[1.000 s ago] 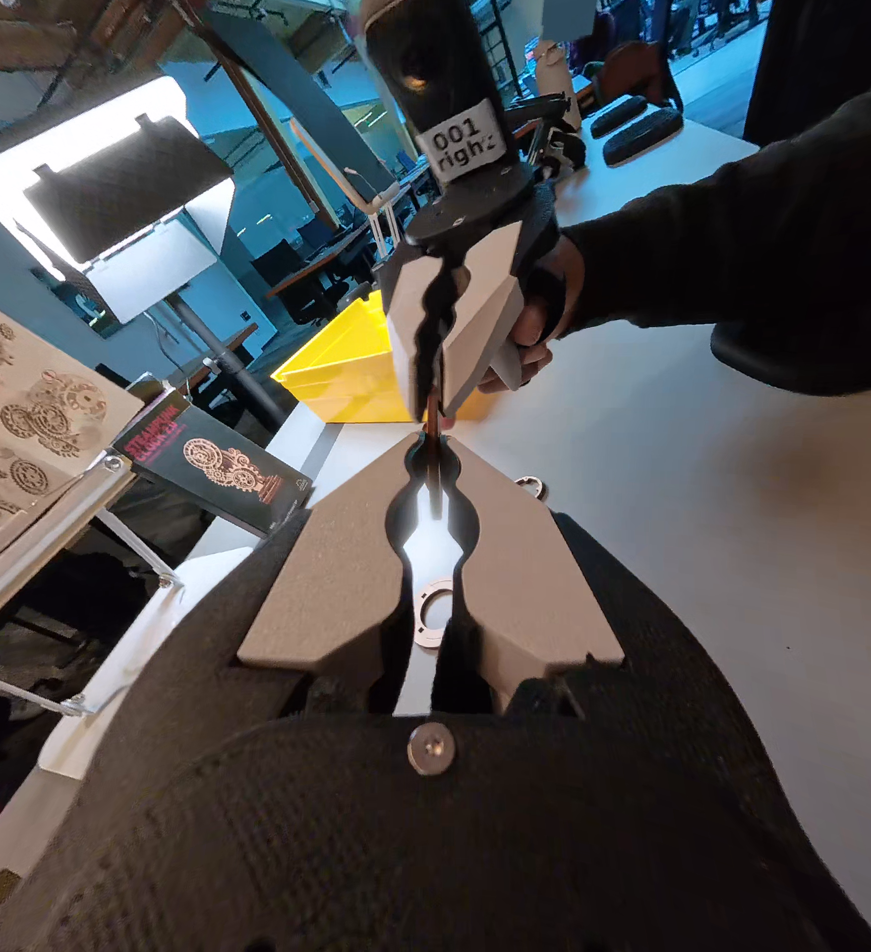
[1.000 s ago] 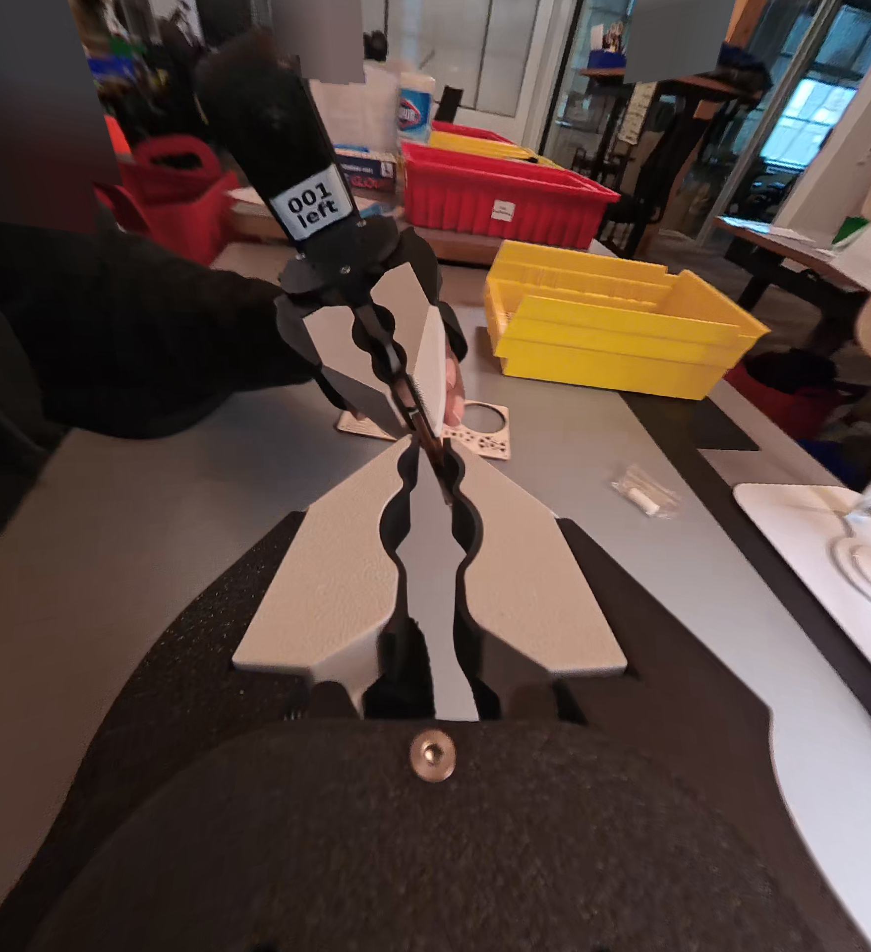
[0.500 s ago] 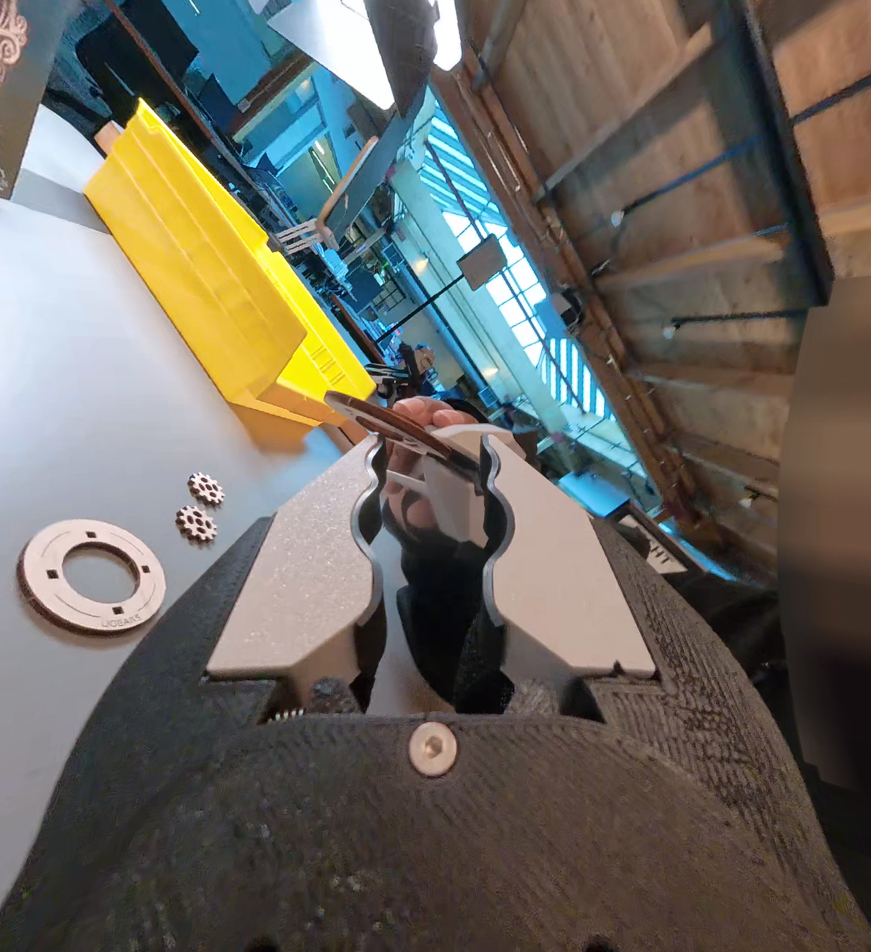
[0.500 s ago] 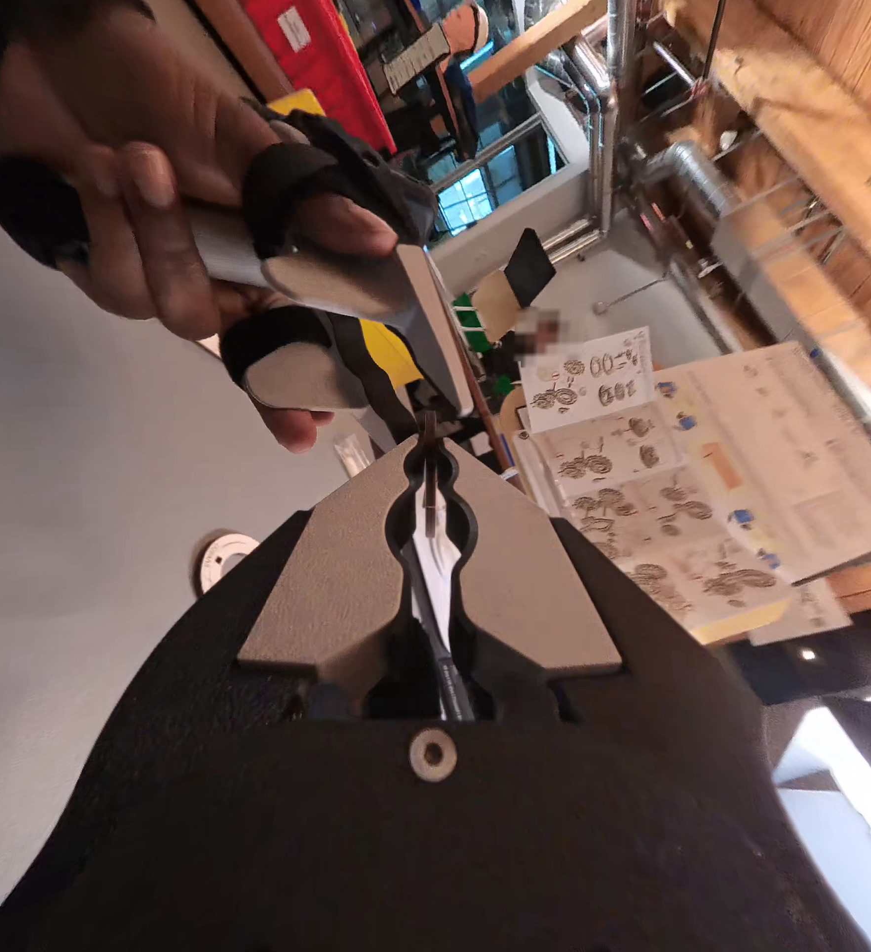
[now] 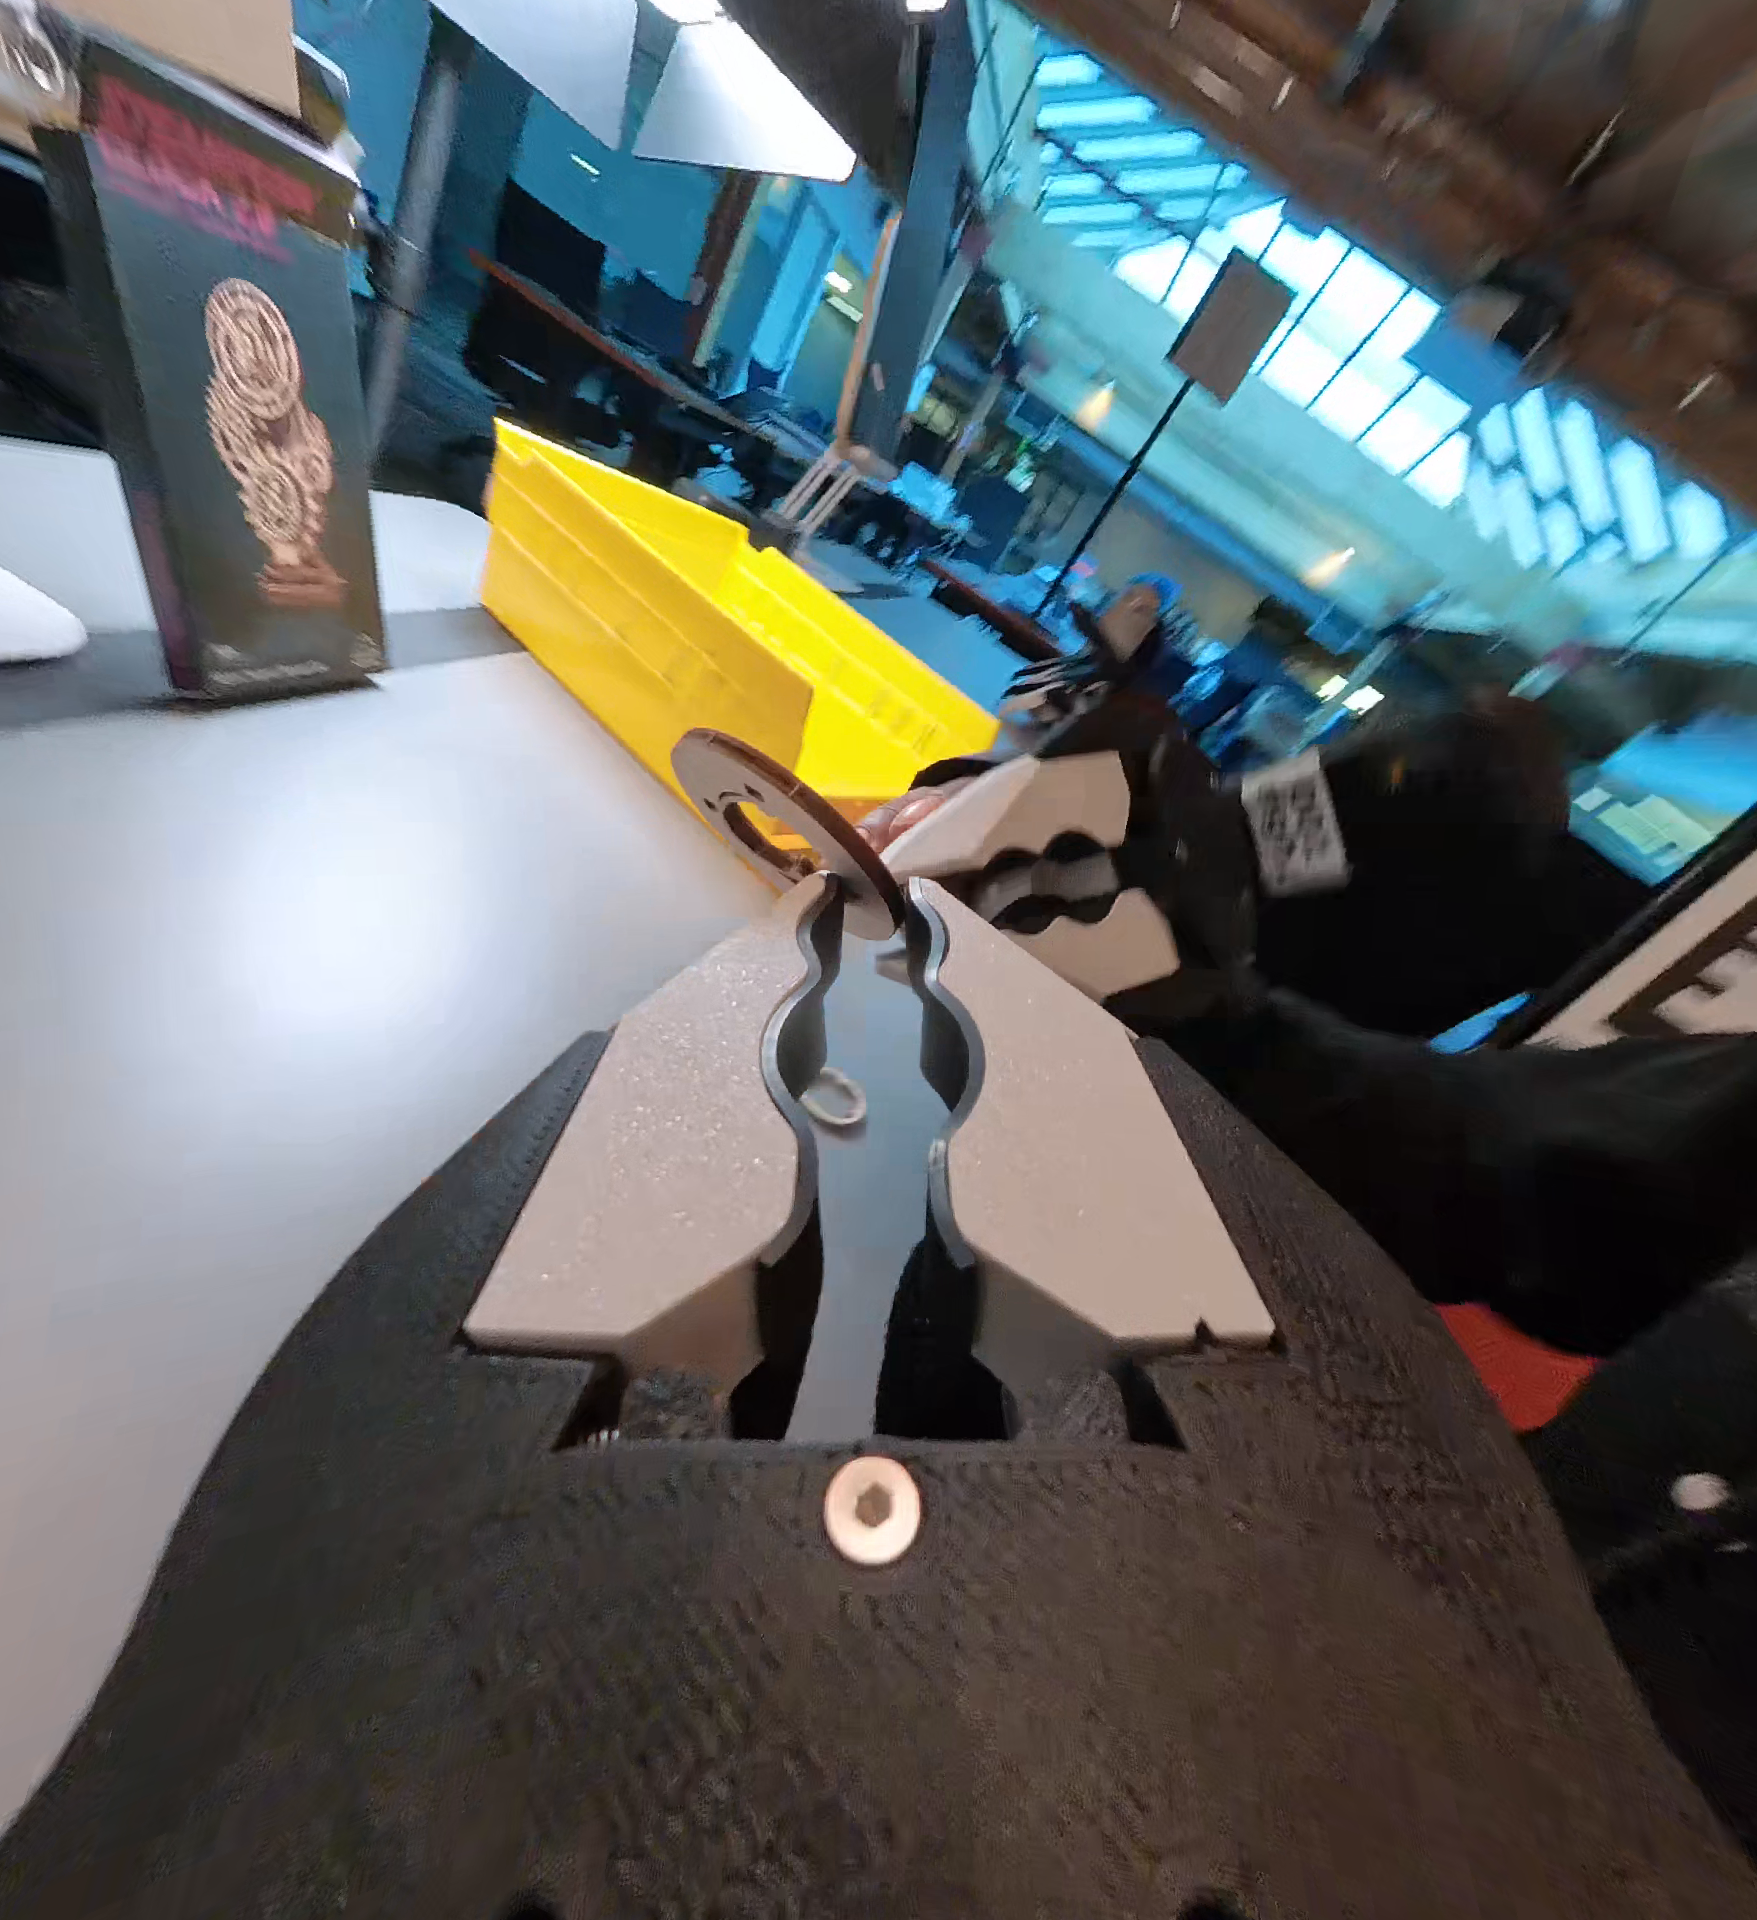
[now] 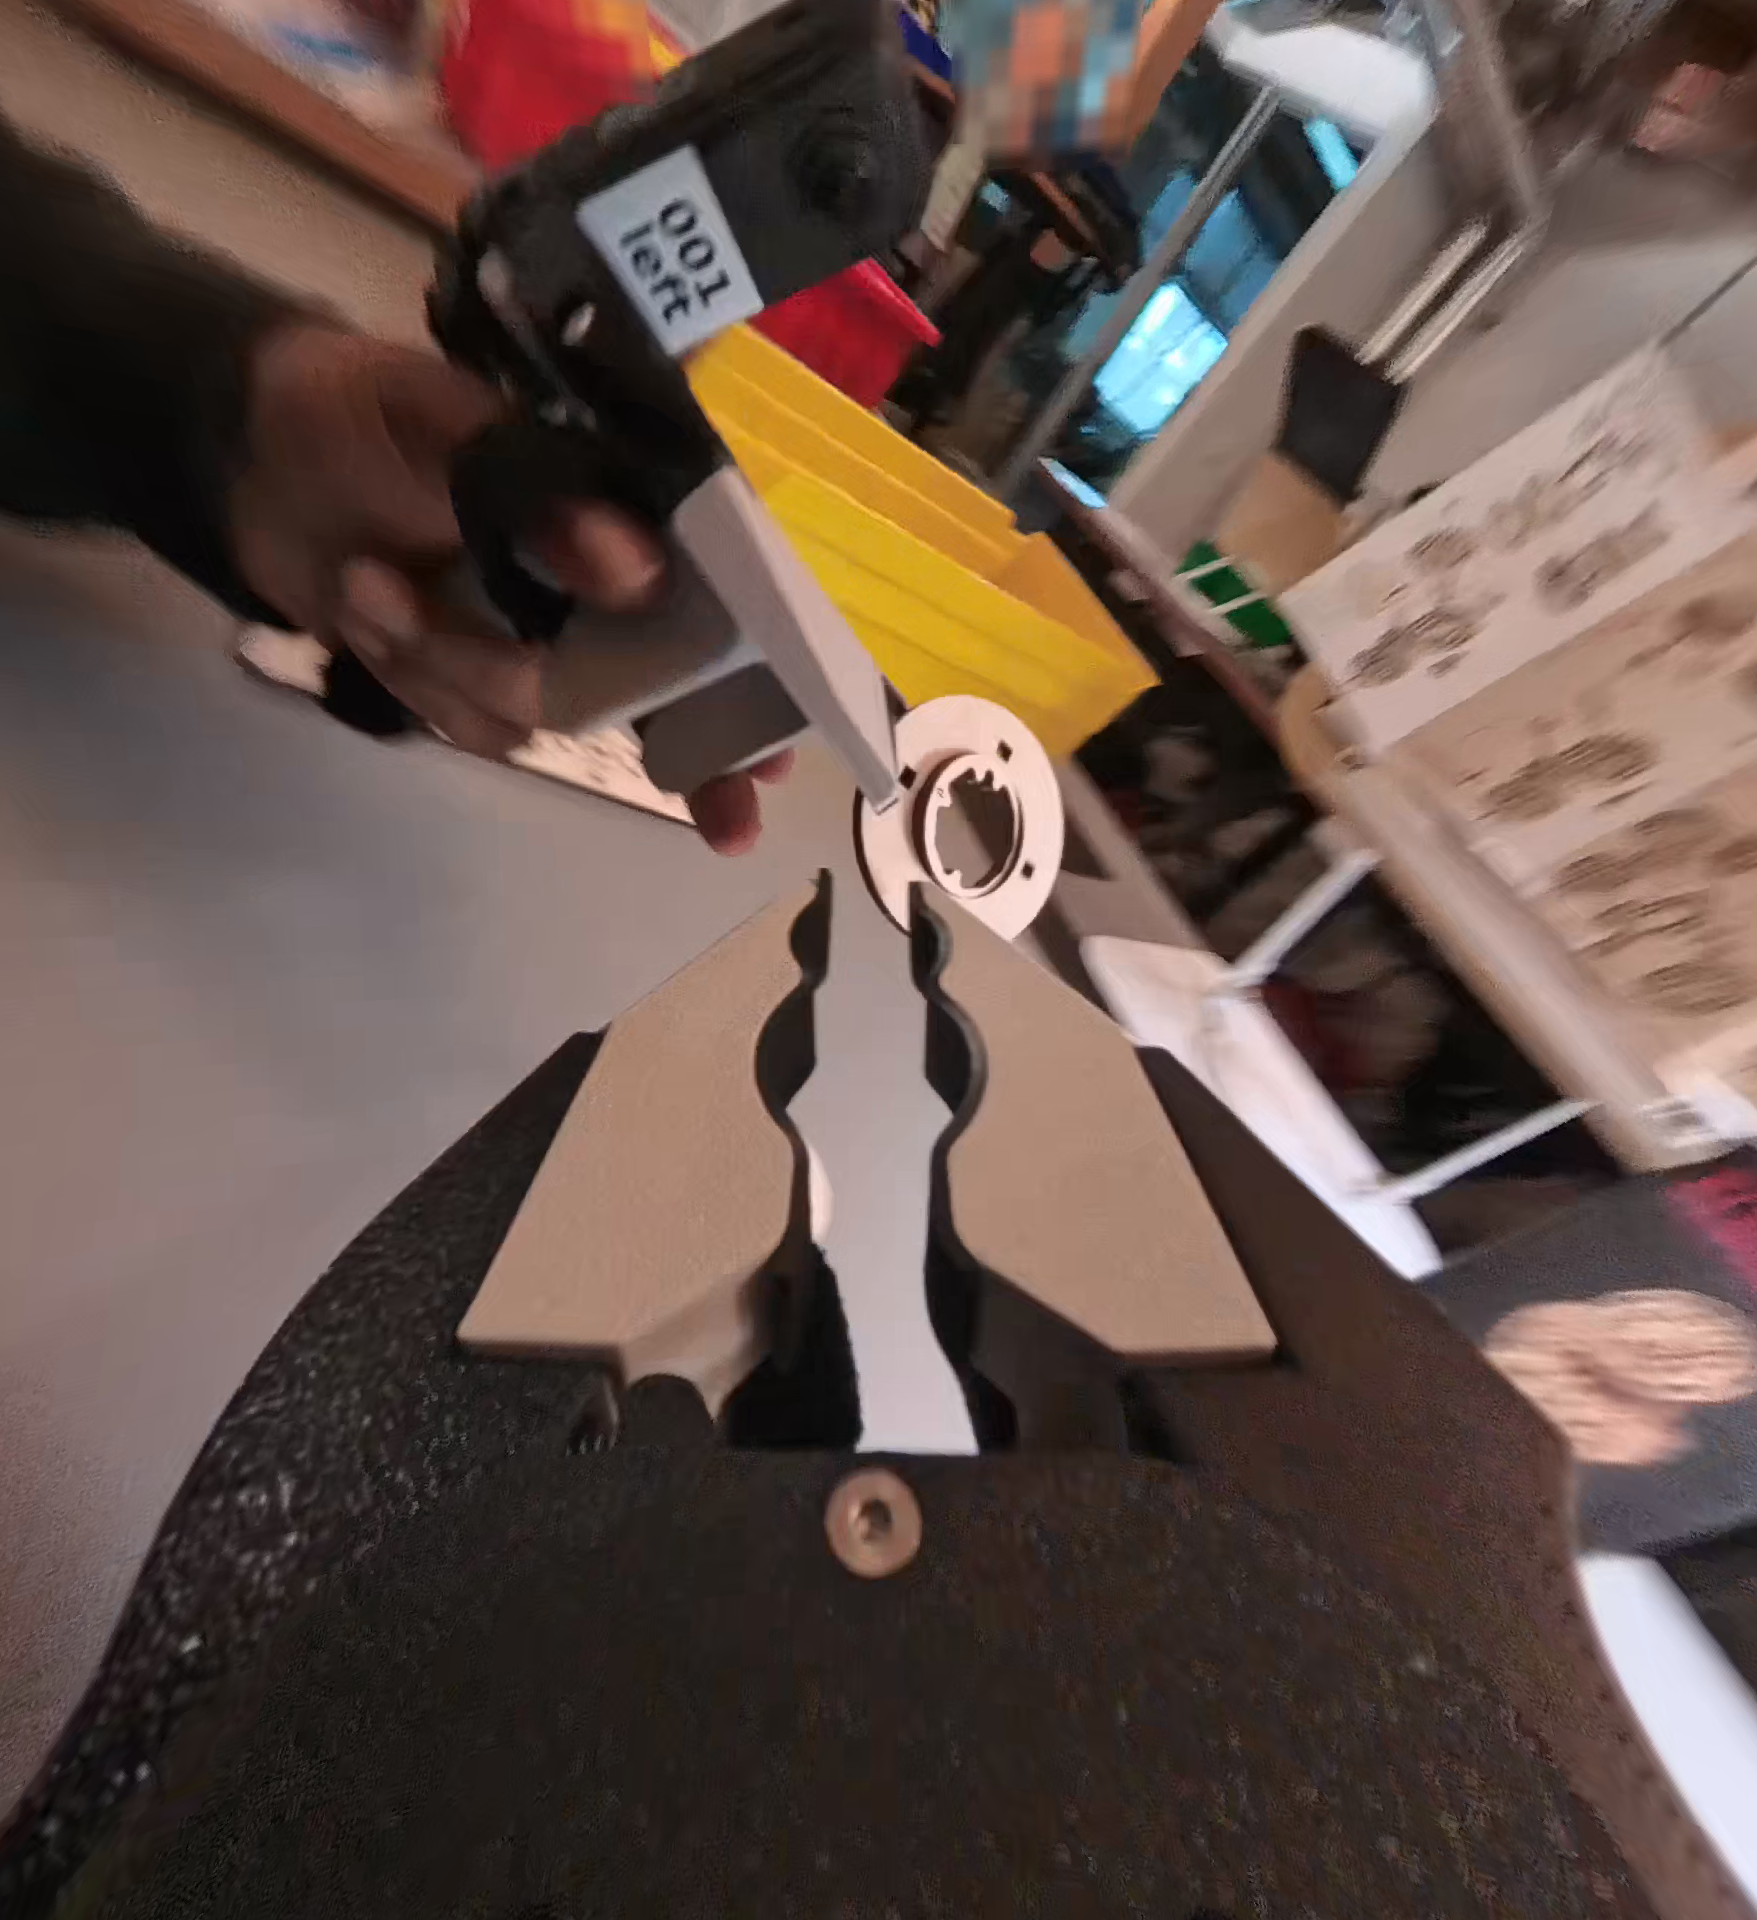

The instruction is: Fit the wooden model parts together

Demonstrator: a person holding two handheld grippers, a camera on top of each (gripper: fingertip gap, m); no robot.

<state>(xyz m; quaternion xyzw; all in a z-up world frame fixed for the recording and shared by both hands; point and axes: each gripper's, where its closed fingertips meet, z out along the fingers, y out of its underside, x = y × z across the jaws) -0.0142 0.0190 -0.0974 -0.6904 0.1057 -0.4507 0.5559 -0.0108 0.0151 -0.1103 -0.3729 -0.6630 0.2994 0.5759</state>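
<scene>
A round wooden disc (image 6: 1019,873) with a smaller toothed ring fitted at its centre hangs in the air above the grey table (image 6: 178,935). My left gripper (image 5: 869,894) is shut on the disc (image 5: 739,790), which sticks up and to the left from its tips. In the right wrist view the left gripper's fingertip (image 6: 879,784) presses on the disc's face. My right gripper (image 6: 869,899) is open, and the disc's lower rim sits at its tips, against the right finger. The right gripper (image 5: 1050,873) shows just behind the disc in the left wrist view.
A yellow bin (image 5: 708,644) stands on the table behind the grippers, also in the right wrist view (image 6: 915,561). A black box with a gear picture (image 5: 240,436) stands at the far left. Instruction sheets (image 6: 1580,644) stand to the right. A flat wooden sheet (image 6: 593,753) lies under the person's hand.
My right gripper has opened and let go of the part. Both grippers have turned, and the disc now faces the right camera. My left gripper has narrowed onto the disc.
</scene>
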